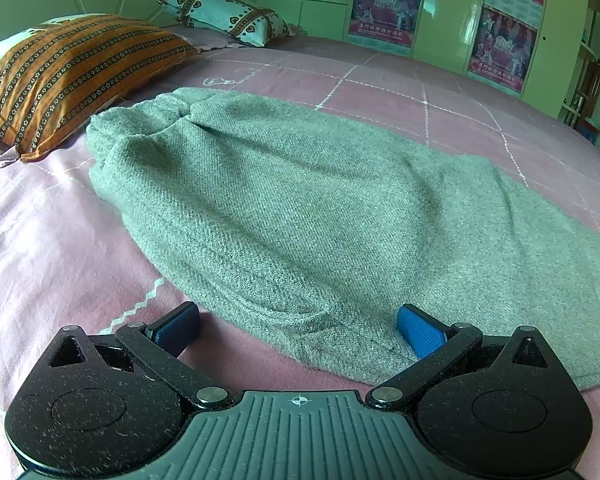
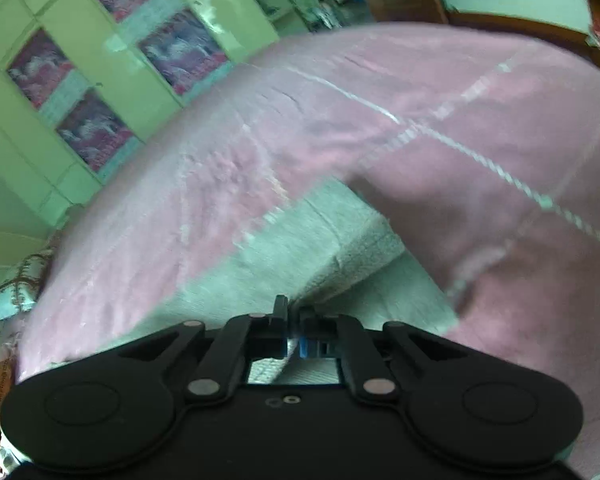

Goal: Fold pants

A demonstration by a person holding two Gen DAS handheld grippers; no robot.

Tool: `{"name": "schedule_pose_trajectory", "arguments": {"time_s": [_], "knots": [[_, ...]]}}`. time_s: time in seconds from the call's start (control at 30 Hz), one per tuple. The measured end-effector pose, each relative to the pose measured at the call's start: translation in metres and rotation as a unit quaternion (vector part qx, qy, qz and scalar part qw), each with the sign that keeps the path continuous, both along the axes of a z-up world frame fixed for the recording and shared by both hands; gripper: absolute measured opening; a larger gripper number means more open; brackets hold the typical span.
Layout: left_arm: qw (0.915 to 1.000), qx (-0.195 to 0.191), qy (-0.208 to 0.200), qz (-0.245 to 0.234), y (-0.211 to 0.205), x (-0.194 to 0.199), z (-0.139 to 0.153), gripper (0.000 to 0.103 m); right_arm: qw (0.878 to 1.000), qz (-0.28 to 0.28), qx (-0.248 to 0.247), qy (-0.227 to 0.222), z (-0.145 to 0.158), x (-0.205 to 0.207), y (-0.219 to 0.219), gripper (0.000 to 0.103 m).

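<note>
Leftmost: striped orange pillow point(image 1: 80, 76) at the head of the pink bedspread point(image 1: 52, 240), a patterned pillow point(image 1: 228, 18) further back. Grey-green pants point(image 1: 292, 208) lie flat across the bed, gathered waistband toward the pillows. Left gripper point(image 1: 298, 330) hovers at the near edge of the cloth, jaws wide apart, holding nothing; its right blue pad point(image 1: 418, 334) sits over the fabric, the left one over bare sheet. Right gripper point(image 2: 294, 330): jaws closed on a pinch of pants point(image 2: 340, 240) fabric, view blurred. Judgement: fold under way. To do it well, carry the pinched end over evenly, low and unhurried, while the left takes the near edge so the layers line up without dragging the bedspread.
</note>
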State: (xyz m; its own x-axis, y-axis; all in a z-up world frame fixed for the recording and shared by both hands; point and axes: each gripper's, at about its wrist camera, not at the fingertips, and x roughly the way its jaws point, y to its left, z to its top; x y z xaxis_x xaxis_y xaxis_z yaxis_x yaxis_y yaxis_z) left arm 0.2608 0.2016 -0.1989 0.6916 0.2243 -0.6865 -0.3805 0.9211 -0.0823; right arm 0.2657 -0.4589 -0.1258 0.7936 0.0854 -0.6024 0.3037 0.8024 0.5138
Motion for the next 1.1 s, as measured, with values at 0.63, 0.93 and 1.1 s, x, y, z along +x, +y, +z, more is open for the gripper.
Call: {"name": "schedule_pose_trajectory", "arguments": {"time_s": [0.63, 0.93, 1.1], "knots": [[1.0, 0.002, 0.0, -0.002, -0.001, 0.001, 0.0, 0.103, 0.995, -0.072, 0.072, 0.023, -0.03, -0.024, -0.027, 0.006], [1.0, 0.002, 0.0, -0.003, -0.001, 0.0, 0.0, 0.103, 0.985, -0.112, 0.131, -0.002, -0.044, -0.047, -0.049, 0.024], [1.0, 0.002, 0.0, -0.004, -0.001, 0.001, 0.001, 0.103, 0.987, -0.112, 0.117, 0.024, -0.043, -0.03, -0.047, 0.011]]}}
